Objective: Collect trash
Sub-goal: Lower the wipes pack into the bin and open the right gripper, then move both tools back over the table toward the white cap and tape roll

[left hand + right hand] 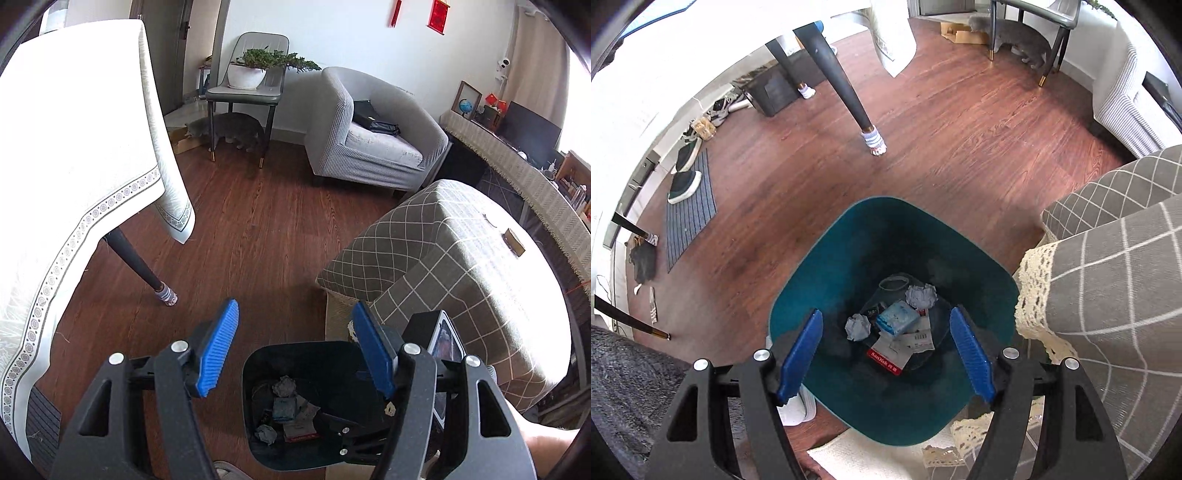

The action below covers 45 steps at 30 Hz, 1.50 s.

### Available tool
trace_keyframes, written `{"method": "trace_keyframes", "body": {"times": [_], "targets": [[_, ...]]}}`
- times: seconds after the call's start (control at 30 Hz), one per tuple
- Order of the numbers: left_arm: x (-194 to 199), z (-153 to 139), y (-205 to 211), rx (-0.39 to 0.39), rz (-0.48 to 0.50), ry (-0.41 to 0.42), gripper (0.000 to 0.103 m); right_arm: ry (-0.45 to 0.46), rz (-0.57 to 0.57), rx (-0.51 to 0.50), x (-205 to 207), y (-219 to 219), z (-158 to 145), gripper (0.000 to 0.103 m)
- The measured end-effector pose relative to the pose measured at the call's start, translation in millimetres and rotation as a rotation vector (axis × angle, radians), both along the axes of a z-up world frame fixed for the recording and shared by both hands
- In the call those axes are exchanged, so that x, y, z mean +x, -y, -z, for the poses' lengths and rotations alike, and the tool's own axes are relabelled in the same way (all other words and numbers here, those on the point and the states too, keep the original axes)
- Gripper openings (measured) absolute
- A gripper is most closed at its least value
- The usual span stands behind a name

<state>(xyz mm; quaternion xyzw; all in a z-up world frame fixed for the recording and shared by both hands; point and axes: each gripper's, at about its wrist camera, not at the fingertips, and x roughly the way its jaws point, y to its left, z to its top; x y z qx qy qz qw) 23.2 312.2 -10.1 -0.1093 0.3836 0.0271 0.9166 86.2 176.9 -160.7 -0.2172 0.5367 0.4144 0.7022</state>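
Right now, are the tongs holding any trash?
No. The right tongs hang open over the teal bin with nothing between them; the trash lies at its bottom. The left tongs are open and empty too.

In the left wrist view the right gripper (373, 435) hid the bin's (258, 369) four-o'clock rim. The cat (229, 131) at eleven o'clock stood partly behind chair legs (212, 125). The overexposed tablecloth (66, 122) lost detail.

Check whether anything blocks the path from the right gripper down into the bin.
Nothing visible does. The right gripper hangs over the open bin, jaws apart and empty, with the trash at the bottom in plain sight. The checked cloth sits beside the rim, not across it.
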Motion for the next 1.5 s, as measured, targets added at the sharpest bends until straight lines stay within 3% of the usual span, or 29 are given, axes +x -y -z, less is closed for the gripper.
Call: {"method": "trace_keyframes", "body": {"times": [0.17, 0.43, 0.7, 1.27, 1.5], "targets": [[3.1, -19.8, 5.8, -0.001, -0.016, 0.048, 0.068, 0.032, -0.007, 0.066, -2.9, 8.6, -26.4, 0.073], [-1.5, -66.1, 23.8, 0.054, -0.054, 0.16, 0.071, 0.185, -0.013, 0.249, -10.7, 36.3, -101.6, 0.073], [8.1, -74.6, 49.9, 0.071, -0.042, 0.172, 0.071, 0.272, 0.091, 0.37, 6.0, 90.5, -155.0, 0.076], [51.7, -76.4, 139.3, 0.099, 0.098, 0.184, 0.073, 0.326, 0.302, 0.397, 44.2, 205.4, -170.4, 0.077], [83.6, -69.9, 170.2, 0.088, 0.159, 0.178, 0.073, 0.383, 0.421, 0.342, 67.7, 252.8, -169.0, 0.081]]}}
